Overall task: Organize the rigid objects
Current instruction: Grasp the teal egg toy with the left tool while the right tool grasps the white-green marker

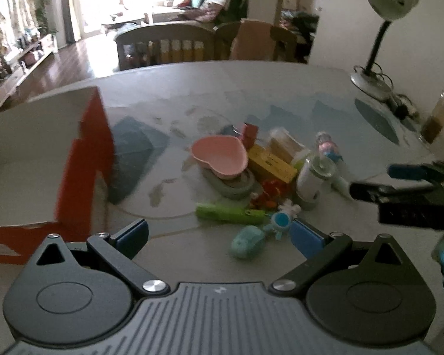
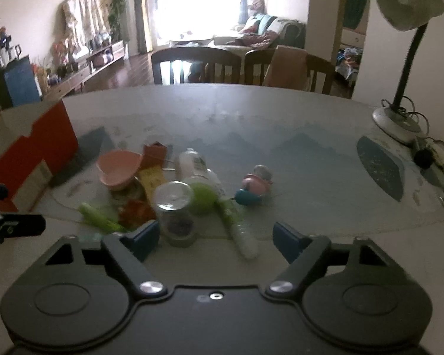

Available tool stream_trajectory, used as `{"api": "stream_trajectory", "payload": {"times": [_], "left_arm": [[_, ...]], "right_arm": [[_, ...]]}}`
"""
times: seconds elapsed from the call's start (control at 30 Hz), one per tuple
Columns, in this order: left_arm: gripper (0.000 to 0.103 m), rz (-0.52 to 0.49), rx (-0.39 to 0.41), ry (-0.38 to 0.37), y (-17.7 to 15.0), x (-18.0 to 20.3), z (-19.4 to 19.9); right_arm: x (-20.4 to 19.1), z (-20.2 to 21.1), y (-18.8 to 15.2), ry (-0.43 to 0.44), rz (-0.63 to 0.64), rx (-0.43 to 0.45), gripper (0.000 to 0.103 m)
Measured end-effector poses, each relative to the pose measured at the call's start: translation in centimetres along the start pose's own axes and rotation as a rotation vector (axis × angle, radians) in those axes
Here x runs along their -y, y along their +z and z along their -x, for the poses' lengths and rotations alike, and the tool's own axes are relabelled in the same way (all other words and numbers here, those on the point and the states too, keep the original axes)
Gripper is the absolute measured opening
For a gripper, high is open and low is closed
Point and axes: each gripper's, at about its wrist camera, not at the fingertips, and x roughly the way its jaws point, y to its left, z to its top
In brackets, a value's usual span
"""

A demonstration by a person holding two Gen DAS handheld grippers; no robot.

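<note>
Bright window (image 2: 198, 3), sofa (image 2: 266, 34), chairs (image 2: 195, 65), desk lamp (image 2: 405, 14) w/ dark wood floor (image 1: 65, 68)

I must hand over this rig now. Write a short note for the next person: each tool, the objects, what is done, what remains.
Left tool: open, empty, above the near edge of the pile.
Right tool: open, empty, the clear jar just ahead near its left finger.
Objects: pink bowl, yellow box, green toy and the rest are piled mid-table.
Red and white box stands left of the pile.
Done: nothing visibly sorted.
Left: the whole pile.
</note>
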Motion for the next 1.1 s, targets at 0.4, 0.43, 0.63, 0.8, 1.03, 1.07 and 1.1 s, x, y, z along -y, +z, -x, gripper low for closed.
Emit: {"api": "stream_trajectory", "payload": {"times": [0.4,0.43,0.63,0.8,1.03,1.07,1.1], "left_arm": [[0.095,-0.054,-0.081,-0.028,-1.2,1.8,-4.7],[0.093,-0.056,-0.089,-0.031,-1.3,1.9,-5.0],[0.083,-0.071,-0.119,-0.019,-1.5,2.1,-6.4],[0.070,-0.072,-0.134,-0.027,-1.3,2.2,-7.1],[0.049,-0.038,-0.158,-0.058,-1.1,2.0,-7.5],[0.044,-0.027,-0.161,-0.065,-1.1,1.9,-7.5],[0.040,-0.022,-0.164,-0.068,-1.1,1.9,-7.5]], "right_arm": [[2.3,-5.5,-0.1,0.031,0.065,-0.081,0.057],[2.4,-5.8,0.0,0.034,0.068,-0.086,0.055],[2.7,-6.9,0.1,0.063,0.083,-0.107,0.051],[2.5,-7.5,0.1,0.079,0.103,-0.111,0.049],[2.3,-8.1,0.4,0.089,0.118,-0.101,0.037],[2.3,-8.1,0.5,0.095,0.121,-0.099,0.029],[2.2,-8.2,0.5,0.097,0.124,-0.098,0.025]]}}
